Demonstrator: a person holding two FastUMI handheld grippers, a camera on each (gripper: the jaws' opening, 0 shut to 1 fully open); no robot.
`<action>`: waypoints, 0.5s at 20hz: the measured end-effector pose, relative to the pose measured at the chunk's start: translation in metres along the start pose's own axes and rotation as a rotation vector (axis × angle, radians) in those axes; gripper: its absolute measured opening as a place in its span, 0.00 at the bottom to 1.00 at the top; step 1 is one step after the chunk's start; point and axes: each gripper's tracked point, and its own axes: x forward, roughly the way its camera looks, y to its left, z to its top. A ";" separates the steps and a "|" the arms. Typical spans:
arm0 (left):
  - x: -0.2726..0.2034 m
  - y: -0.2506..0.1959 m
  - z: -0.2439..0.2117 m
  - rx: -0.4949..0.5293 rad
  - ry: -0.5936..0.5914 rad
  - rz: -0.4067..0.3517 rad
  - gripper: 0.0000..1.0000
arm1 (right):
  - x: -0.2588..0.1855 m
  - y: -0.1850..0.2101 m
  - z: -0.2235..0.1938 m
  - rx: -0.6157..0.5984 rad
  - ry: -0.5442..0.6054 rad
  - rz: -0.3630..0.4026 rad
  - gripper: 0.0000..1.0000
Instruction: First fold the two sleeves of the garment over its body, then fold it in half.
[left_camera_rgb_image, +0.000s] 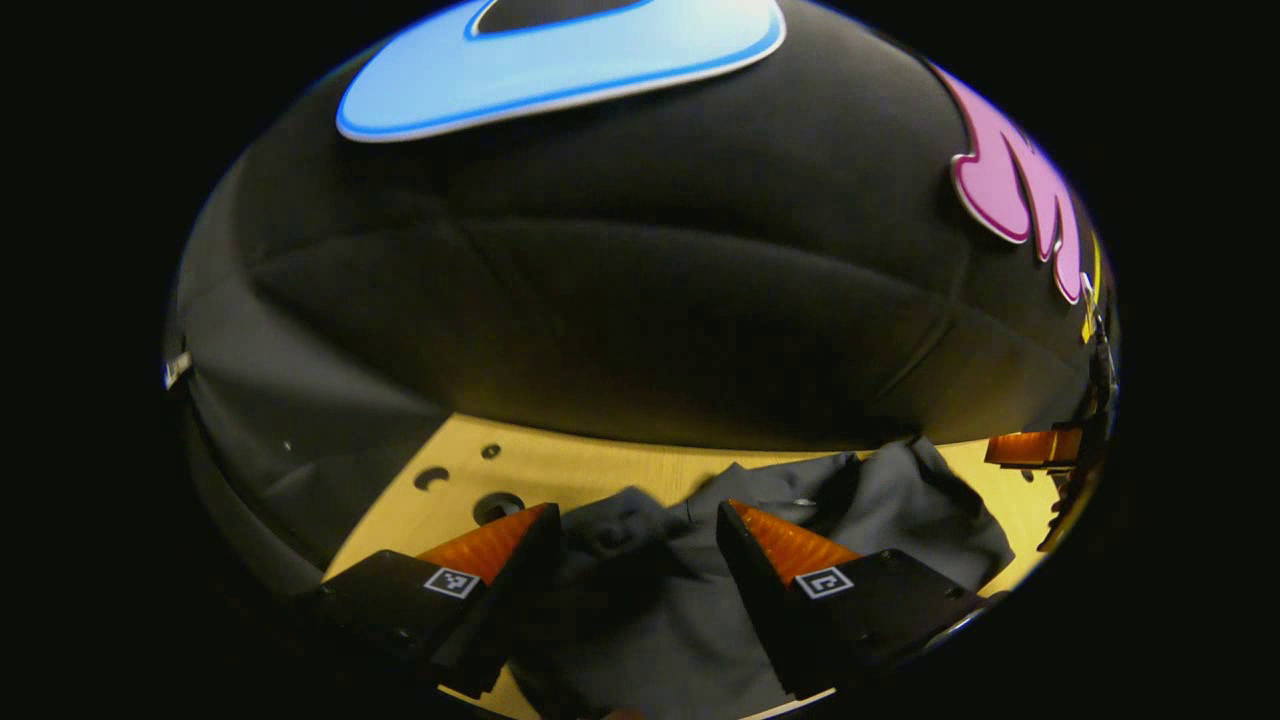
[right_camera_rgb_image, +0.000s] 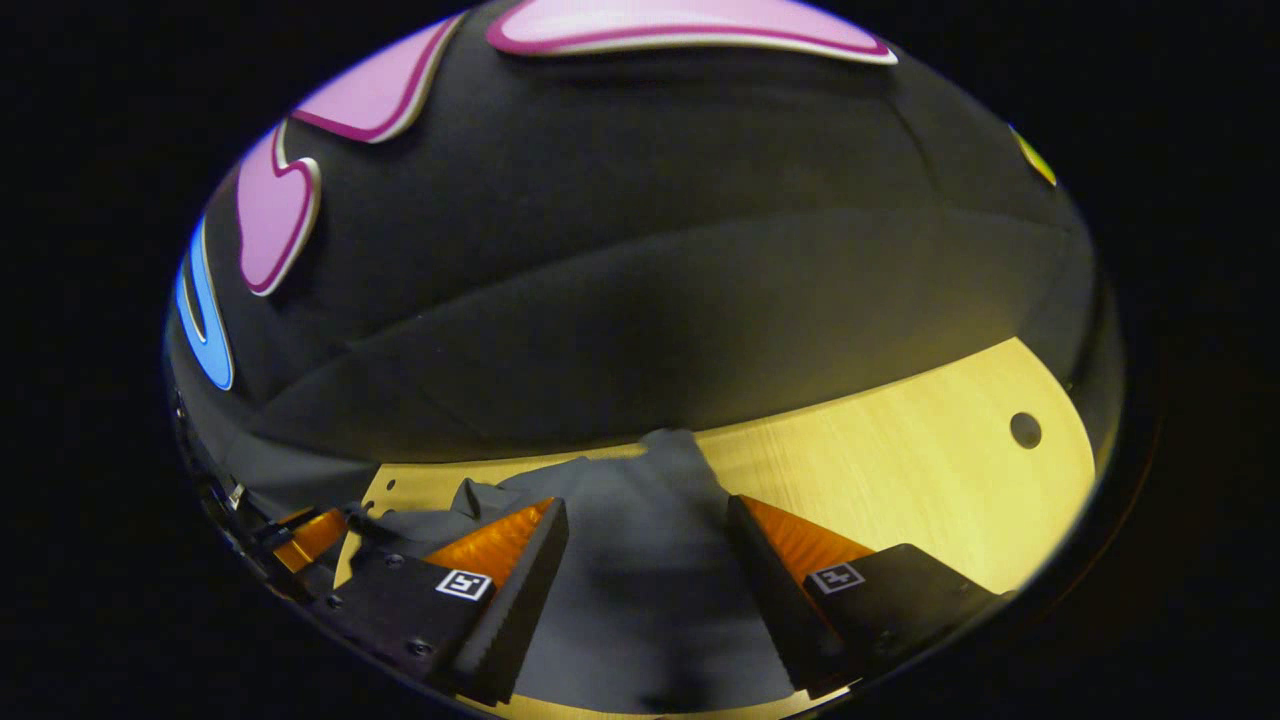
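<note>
Left gripper (left_camera_rgb_image: 632, 545): my fingers stand wide apart, grasping nothing, low over the dark grey garment (left_camera_rgb_image: 700, 590).
Right gripper (right_camera_rgb_image: 645, 545): likewise spread and empty-handed, cloth between its fingers but not pinched.
Garment: bunched and creased on the pale wooden table (right_camera_rgb_image: 900, 450), one narrow part (right_camera_rgb_image: 680, 455) reaching toward the booth wall; whether that is a sleeve I cannot tell.
Why so held: I judge both hands hover level, pointing forward, ready to pick an edge.
Other hand: my right gripper shows far right in the left gripper view.
</note>
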 end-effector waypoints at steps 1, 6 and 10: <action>-0.011 0.000 0.010 0.013 -0.027 0.002 0.98 | -0.008 -0.001 0.004 -0.019 -0.019 -0.012 0.98; -0.085 -0.005 0.060 0.002 -0.144 -0.010 0.98 | -0.064 0.009 0.025 -0.115 -0.112 -0.051 0.99; -0.156 -0.002 0.088 0.038 -0.231 -0.003 0.98 | -0.123 0.026 0.040 -0.169 -0.188 -0.044 0.99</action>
